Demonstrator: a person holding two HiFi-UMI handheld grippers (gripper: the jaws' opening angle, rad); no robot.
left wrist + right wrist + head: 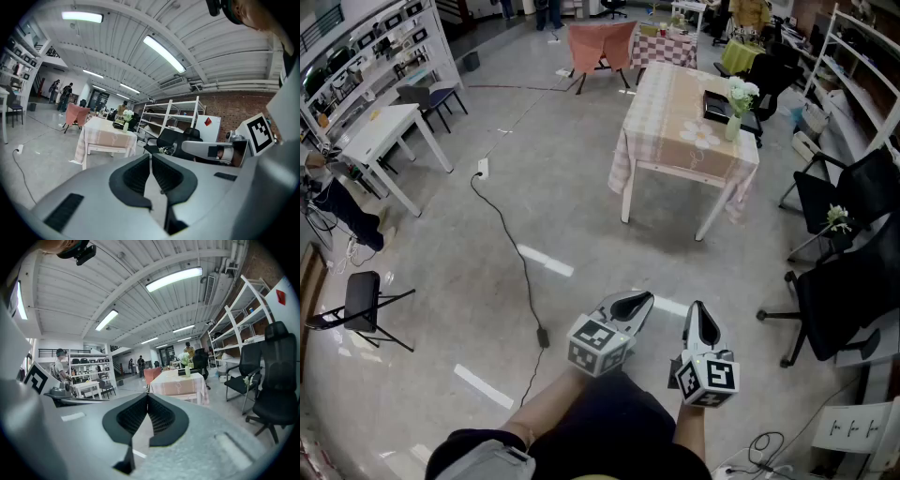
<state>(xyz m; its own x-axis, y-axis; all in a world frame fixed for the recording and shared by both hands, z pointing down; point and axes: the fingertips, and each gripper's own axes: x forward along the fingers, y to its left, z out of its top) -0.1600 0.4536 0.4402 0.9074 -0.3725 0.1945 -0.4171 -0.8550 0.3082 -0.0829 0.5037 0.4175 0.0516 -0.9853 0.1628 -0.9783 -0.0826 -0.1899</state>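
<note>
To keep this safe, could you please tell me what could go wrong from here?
The black cable lies on the floor just ahead of the left gripper; a step could snag it. The vase stands near the table's edge, so a bump might tip it. The office chair beside the right gripper could be struck.

Bare floor (581, 216) ahead; table (684, 122) beyond, chairs (848, 281) right.

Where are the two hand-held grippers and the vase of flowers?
left hand-held gripper (639, 300), head view, between its fingertips.
right hand-held gripper (698, 309), head view, between its fingertips.
vase of flowers (732, 127), head view, on the vase body.
</note>
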